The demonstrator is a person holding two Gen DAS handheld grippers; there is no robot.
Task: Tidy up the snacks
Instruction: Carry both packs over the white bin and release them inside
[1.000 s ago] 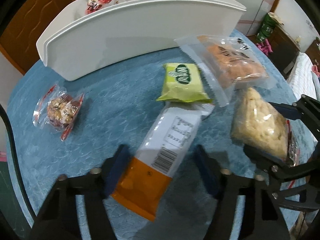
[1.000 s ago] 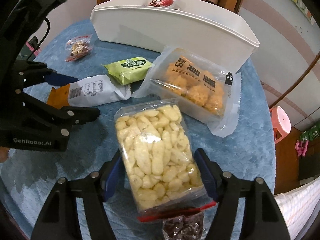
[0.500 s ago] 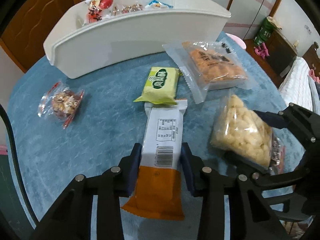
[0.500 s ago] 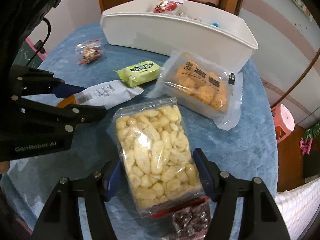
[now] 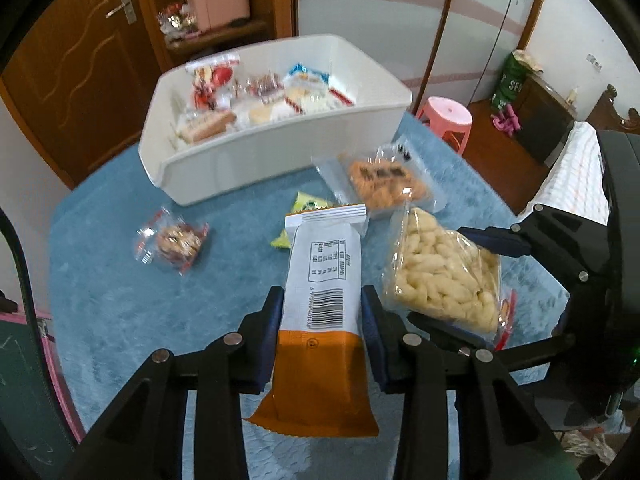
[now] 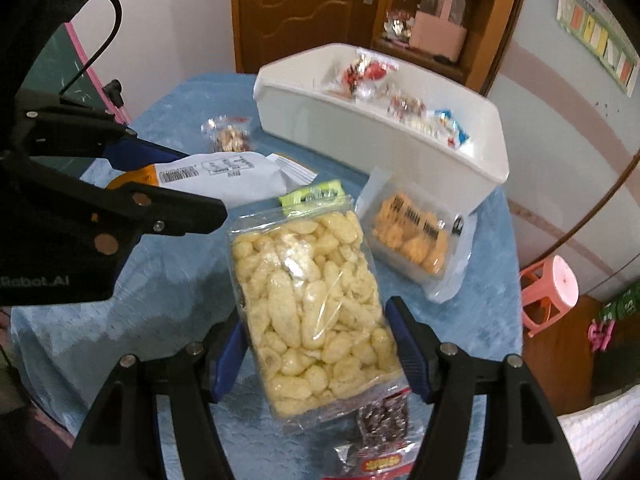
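Observation:
My left gripper point(image 5: 322, 312) is shut on a white and orange snack packet point(image 5: 324, 280) and holds it above the blue table; the packet also shows in the right wrist view point(image 6: 216, 174). My right gripper point(image 6: 316, 340) is shut on a clear bag of pale puffed snacks point(image 6: 312, 300), lifted off the table; that bag shows in the left wrist view point(image 5: 440, 276) too. The white bin point(image 5: 280, 152) with several snacks inside stands at the far side of the table, also in the right wrist view point(image 6: 380, 140).
On the blue tablecloth point(image 5: 140, 280) lie a small clear nut packet point(image 5: 174, 240), a green packet point(image 5: 308, 204) and a clear pack of orange biscuits point(image 6: 412, 232). A dark snack pouch point(image 6: 380, 424) lies under my right gripper. A pink stool point(image 6: 552, 292) stands beside the table.
Both grippers have risen with their packets, so the view looks down into the bin. The left gripper closed on the white and orange packet earlier in the second.

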